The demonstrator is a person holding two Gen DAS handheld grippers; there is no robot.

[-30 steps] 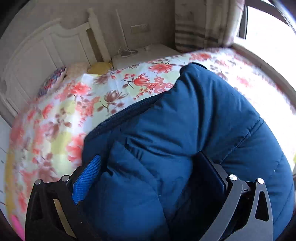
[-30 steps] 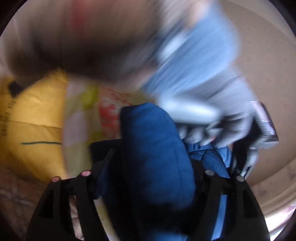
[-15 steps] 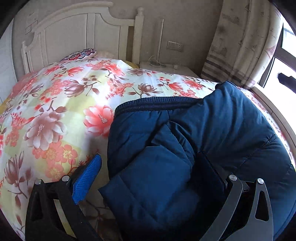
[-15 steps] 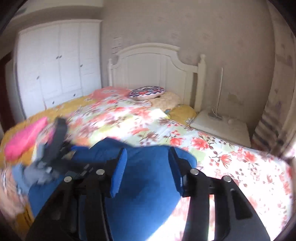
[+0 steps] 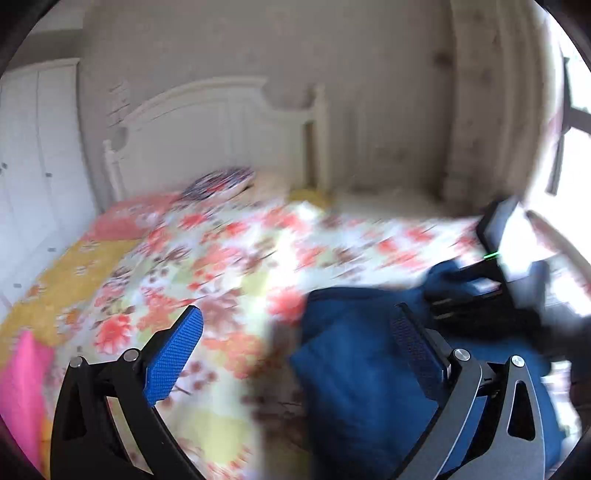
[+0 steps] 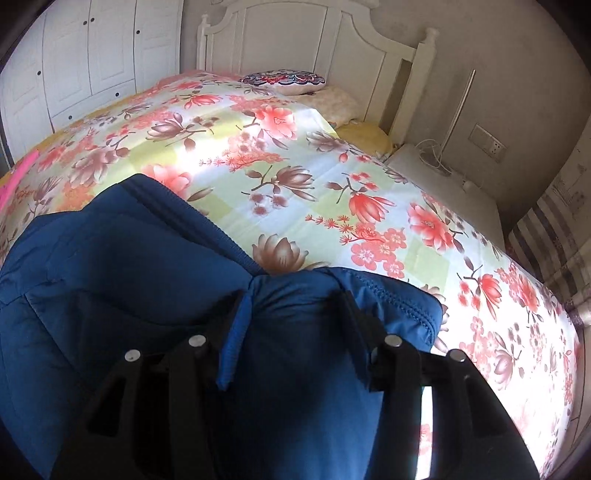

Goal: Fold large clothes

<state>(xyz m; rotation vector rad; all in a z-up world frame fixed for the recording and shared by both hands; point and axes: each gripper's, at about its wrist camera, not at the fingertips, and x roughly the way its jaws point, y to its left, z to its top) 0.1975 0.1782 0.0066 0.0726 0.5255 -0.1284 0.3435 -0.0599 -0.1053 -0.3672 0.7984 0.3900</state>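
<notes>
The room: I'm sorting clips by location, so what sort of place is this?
A bedroom: a bed with a white headboard and floral bedspread, and a white wardrobe beside it.

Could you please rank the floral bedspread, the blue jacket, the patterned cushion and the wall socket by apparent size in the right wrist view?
1. floral bedspread and blue jacket: similar; the jacket's nearness inflates it
2. patterned cushion
3. wall socket

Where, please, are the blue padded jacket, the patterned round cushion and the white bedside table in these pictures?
blue padded jacket (image 6: 129, 258): right wrist view, on its quilted body.
patterned round cushion (image 6: 282, 79): right wrist view, on its top face.
white bedside table (image 6: 443, 184): right wrist view, on its bare top.
</notes>
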